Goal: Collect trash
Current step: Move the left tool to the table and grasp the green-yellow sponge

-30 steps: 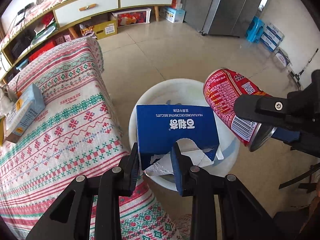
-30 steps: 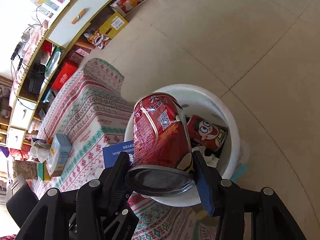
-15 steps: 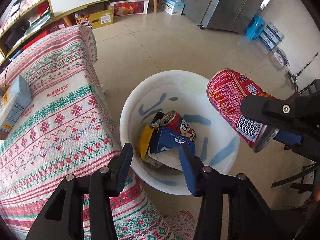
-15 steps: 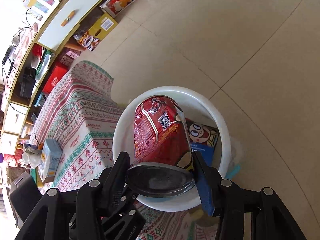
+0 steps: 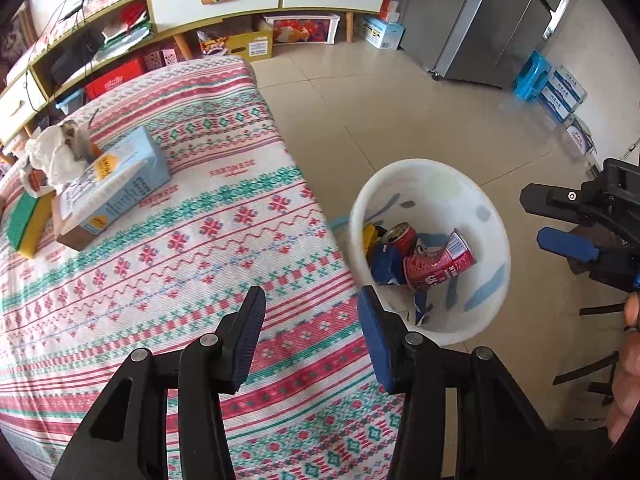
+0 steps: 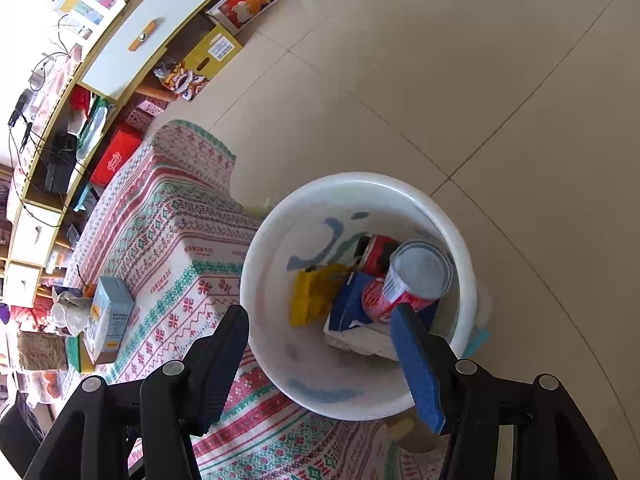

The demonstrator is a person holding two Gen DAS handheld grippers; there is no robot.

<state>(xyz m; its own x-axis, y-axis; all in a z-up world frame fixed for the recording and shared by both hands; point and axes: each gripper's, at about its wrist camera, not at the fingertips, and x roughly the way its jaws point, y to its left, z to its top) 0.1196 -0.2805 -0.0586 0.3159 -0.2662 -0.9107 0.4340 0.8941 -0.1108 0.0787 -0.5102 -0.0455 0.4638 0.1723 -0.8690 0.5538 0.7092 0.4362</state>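
White plastic, with faint blue and green marks inside, the waste bin (image 6: pixel 362 408) stands on the tiled floor just beside the patterned tablecloth (image 5: pixel 160 272), and it now holds the whole haul: the large red can (image 6: pixel 404 284) lying tilted on top, the blue biscuit box (image 5: pixel 385 266) under it, a smaller red can (image 5: pixel 400 236) and a yellow wrapper (image 6: pixel 312 294). Both drops look done, so the step in hand is the return for more. The right gripper (image 6: pixel 320 348) hangs above the bin with its jaws spread wide and nothing between them; the left gripper (image 5: pixel 311 332) is likewise wide and empty, over the cloth's edge. Next, by my judgement, comes a reach toward the far end of the table, where a light blue carton (image 5: pixel 116 188), a crumpled white tissue (image 5: pixel 56 154) and a green-and-yellow sponge (image 5: pixel 26 222) lie close together (which of them counts as trash I cannot tell). A second ago the left jaws pinched the biscuit box over the bin and the right clamped the large can; half a second ago the box had dropped but the can was still held.
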